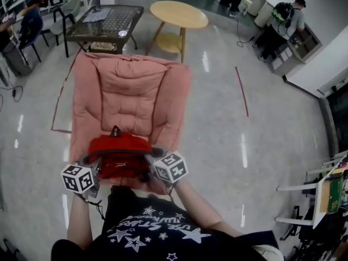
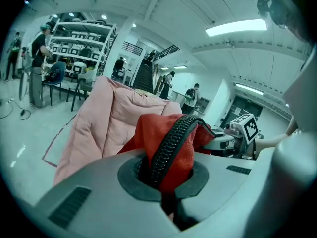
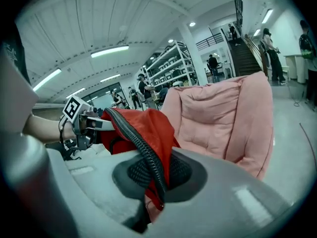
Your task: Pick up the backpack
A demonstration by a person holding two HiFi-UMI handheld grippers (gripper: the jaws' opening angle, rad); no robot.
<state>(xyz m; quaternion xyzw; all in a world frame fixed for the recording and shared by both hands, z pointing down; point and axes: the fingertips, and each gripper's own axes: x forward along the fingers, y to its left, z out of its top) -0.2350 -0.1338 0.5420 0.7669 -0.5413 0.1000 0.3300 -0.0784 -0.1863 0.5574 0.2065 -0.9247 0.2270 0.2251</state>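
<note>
The red backpack (image 1: 119, 152) with a black zip hangs between my two grippers, lifted just above the front of the pink padded chair (image 1: 130, 91). My left gripper (image 1: 93, 170) is shut on the backpack's left edge; in the left gripper view the red fabric and zip (image 2: 171, 148) are pinched between its jaws. My right gripper (image 1: 152, 165) is shut on the backpack's right edge, with red cloth and zip (image 3: 148, 157) clamped between its jaws. Each gripper view shows the other gripper across the bag.
Behind the pink chair stand a dark glass-topped table (image 1: 106, 20) and a round wooden table (image 1: 178, 15). Red tape lines (image 1: 242, 91) mark the shiny floor. People stand at the far right (image 1: 280, 26) and far left. Shelving and chairs line the room's edges.
</note>
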